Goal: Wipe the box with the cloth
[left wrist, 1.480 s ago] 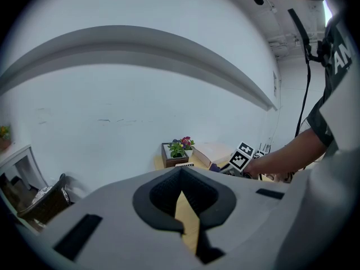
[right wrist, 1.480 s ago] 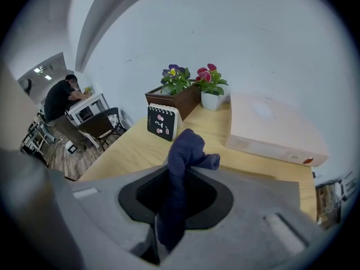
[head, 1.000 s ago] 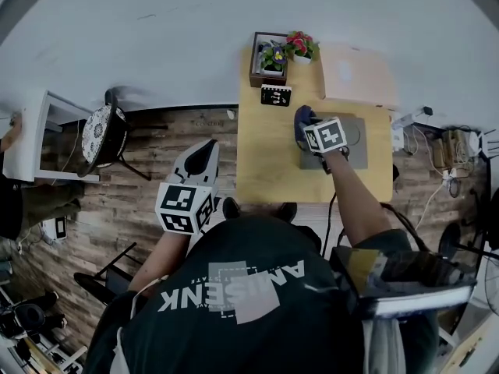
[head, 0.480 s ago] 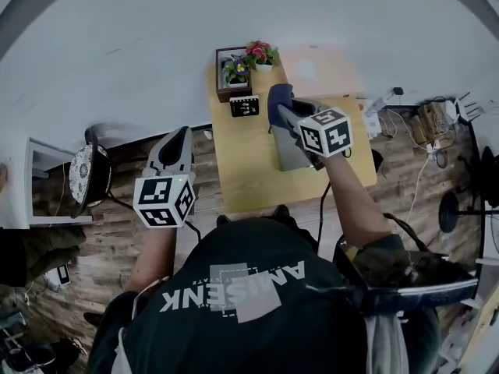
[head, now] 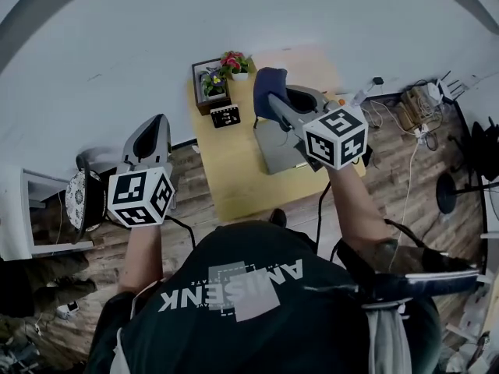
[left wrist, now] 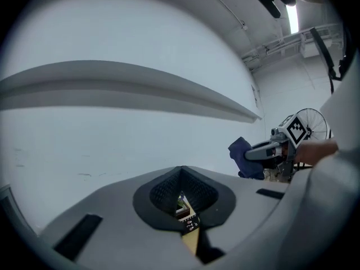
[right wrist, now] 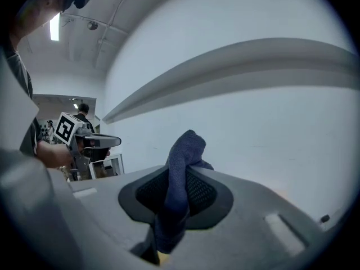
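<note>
Cloth [head: 268, 90] is riding up in the head view. A second ago the right gripper [head: 277, 107] was pressing it low on the grey box [head: 273, 153]; now that gripper is lifting toward the camera with the cloth clear of the lid. The box is lying flat on the wooden table [head: 234, 181], in front of the flower pots [head: 232, 62], with nothing touching it. I judge that the wiping stroke is pausing or ending. The left gripper [head: 155, 125] is also rising, out over the floor beside the table.

In the left gripper view, the left gripper [left wrist: 181, 200] is showing its jaws drawn together on nothing, with only a sliver of table visible through them. The dark blue cloth [left wrist: 243, 157] is hanging off to the right.

In the right gripper view, the right gripper [right wrist: 178, 198] is clamping the cloth [right wrist: 181, 179]. The cloth's long axis is running along the jaw seam, and its bunched end is poking past the tips toward the white wall, away from the person.
</note>
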`<control>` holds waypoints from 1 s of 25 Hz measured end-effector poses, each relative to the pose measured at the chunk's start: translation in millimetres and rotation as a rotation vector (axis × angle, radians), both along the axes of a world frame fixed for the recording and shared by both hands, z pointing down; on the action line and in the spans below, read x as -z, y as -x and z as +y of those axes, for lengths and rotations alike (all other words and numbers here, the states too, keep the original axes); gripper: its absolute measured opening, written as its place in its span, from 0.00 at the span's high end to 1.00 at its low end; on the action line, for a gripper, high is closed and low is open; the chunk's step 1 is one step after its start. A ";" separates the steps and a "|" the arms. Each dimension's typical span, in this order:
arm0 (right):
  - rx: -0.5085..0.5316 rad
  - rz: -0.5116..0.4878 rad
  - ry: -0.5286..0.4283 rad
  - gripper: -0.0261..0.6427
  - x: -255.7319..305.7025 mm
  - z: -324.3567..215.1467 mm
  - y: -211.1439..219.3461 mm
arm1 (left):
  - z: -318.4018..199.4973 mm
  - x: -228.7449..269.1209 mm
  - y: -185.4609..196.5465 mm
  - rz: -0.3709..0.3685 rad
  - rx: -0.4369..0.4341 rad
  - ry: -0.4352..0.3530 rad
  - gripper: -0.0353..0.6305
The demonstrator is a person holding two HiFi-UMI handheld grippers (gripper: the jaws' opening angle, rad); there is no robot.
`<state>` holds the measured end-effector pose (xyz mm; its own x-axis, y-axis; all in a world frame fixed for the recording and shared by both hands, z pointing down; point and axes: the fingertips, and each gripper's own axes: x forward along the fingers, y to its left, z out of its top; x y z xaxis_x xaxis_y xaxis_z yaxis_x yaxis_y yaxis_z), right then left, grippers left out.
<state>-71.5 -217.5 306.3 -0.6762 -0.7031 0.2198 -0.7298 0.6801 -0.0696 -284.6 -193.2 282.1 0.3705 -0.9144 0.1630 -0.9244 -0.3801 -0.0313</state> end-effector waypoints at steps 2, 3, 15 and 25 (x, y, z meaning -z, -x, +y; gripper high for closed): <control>-0.020 0.008 -0.037 0.86 10.6 -0.2 -4.4 | -2.9 8.2 -0.9 0.004 -0.001 -0.013 0.95; -0.030 0.012 -0.050 0.86 14.4 -0.4 -6.3 | -3.4 10.6 -1.7 0.005 -0.002 -0.017 0.95; -0.043 -0.006 -0.069 0.86 29.5 0.0 -9.2 | -5.8 10.0 -7.7 0.015 0.003 0.002 0.95; -0.060 -0.010 -0.084 0.86 35.6 0.6 -13.0 | -7.4 15.0 0.3 0.001 0.059 -0.008 0.95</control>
<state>-58.4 -217.0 270.7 -0.6345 -0.7579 0.1515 -0.7687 0.6392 -0.0214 -285.0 -200.6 267.0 0.3156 -0.9361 0.1554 -0.9454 -0.3242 -0.0326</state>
